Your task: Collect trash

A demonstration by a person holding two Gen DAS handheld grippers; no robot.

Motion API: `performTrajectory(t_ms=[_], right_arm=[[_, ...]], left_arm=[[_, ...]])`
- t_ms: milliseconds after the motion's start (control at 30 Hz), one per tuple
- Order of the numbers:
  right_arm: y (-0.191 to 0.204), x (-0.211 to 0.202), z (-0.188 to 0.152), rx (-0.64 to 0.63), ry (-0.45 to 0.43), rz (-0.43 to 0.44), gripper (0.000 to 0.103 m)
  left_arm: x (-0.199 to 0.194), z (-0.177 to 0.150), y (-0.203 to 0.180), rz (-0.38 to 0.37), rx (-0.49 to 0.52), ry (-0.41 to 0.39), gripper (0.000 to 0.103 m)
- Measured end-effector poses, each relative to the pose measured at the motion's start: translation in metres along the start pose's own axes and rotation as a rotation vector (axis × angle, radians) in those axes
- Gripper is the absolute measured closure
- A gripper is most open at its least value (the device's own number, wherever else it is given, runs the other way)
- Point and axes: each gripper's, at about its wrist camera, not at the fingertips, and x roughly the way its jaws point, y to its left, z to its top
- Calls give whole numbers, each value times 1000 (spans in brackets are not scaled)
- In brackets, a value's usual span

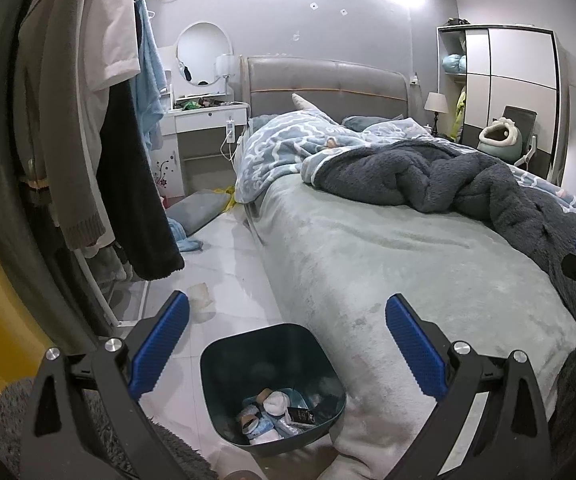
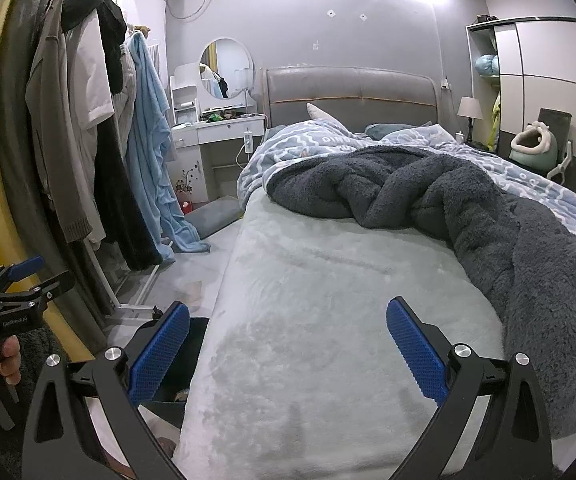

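Foot of the bed. Left gripper (image 1: 287, 344) hangs directly over the dark bin (image 1: 223, 360), jaws spread wide, holding nothing; bin stands on the floor tiles against the bed's corner, already holding scraps (image 1: 271, 412). Right gripper (image 2: 288, 346) equally wide and empty, out over the pale bedspread (image 2: 328, 280). One likely piece of trash left: a crumpled paper (image 1: 201, 295) on the floor ahead of the bin, left of the bed. Left hand clearly nearer. Clothes rack (image 1: 99, 304) crowds that side; mattress edge the other.
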Motion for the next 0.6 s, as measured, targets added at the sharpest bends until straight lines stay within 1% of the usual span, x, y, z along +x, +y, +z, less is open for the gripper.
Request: performTrajectory(t_ms=[600], right_arm=[[0,0,0,1,1,0,3]], left_arm=[[2,0,2,0,-6,3,3]])
